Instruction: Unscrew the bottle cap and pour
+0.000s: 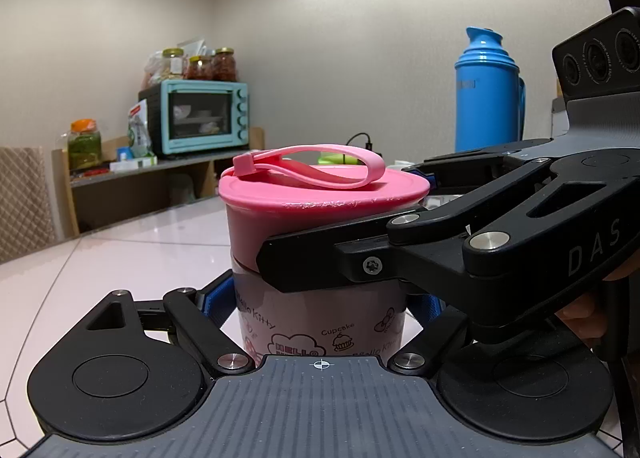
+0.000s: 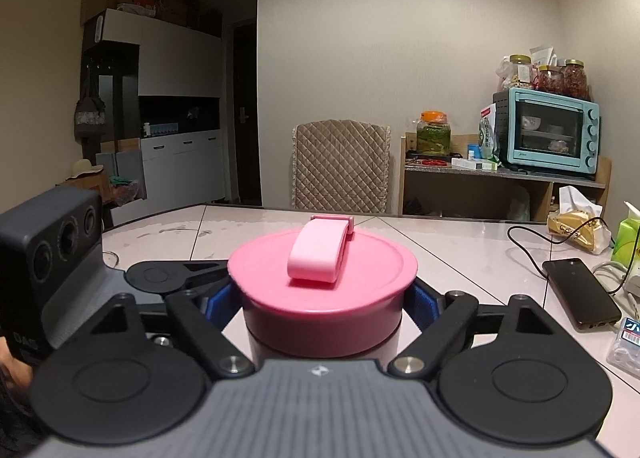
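Left wrist view: bottle [image 1: 320,322] stands upright on the table [image 1: 120,250], pink cap [image 1: 324,194] still on. Left gripper [image 1: 320,298] is closed on the bottle body below the cap; blue pads sit against both sides of the printed wall. Right gripper [image 1: 344,218] comes in from the right, one level higher, with a finger crossing the front of the cap skirt.

Right wrist view: right gripper [image 2: 322,306] is closed on the cap [image 2: 322,278], blue pads touching the skirt on either side. Carry strap [image 2: 318,254] lies folded flat on the cap top, clear of the fingers. Left gripper [image 2: 176,278] is visible lower left, beneath the cap.

Key relation: bottle's long axis is vertical, and both grippers meet it roughly side-on, stacked one above the other. Right holds the turning part, left holds the fixed part. Judgement: the twist has to run about that vertical axis while the left keeps the body from following. Any seam gap between cap and body cannot be read here, so how far the thread has been loosened is unknown.

No pouring vessel identified in either view.
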{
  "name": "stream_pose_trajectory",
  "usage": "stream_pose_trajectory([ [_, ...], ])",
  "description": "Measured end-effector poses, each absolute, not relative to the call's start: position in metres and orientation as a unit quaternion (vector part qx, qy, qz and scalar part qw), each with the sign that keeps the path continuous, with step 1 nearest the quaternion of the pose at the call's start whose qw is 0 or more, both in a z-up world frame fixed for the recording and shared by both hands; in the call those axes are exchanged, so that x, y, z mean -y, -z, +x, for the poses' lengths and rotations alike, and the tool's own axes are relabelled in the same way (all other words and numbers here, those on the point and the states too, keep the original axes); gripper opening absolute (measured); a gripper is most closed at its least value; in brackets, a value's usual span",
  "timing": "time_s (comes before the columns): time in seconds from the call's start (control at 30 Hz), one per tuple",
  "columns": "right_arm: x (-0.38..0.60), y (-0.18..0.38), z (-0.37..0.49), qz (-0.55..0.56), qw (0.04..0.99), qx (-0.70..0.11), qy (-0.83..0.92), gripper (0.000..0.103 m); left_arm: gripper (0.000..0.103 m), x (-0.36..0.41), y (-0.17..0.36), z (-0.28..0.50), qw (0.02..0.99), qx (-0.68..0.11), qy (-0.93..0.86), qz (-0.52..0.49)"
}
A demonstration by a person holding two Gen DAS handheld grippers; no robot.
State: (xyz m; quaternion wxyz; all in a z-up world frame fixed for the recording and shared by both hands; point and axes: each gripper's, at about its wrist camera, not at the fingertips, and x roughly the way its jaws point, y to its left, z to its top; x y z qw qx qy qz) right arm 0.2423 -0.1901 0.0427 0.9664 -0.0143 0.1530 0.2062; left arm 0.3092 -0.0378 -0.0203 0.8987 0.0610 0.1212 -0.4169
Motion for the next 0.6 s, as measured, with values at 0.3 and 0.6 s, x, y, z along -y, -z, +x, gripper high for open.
stream_pose_trajectory([
  [0.3,0.194,-0.042,0.245,-0.021,0.963,-0.150,-0.222,0.085,0.090,0.039,0.020,0.308,0.898,-0.121,0.419,0.062],
  [0.6,0.221,-0.042,0.264,-0.036,0.937,-0.146,-0.315,0.085,0.090,0.041,0.019,0.310,0.897,-0.122,0.420,0.062],
])
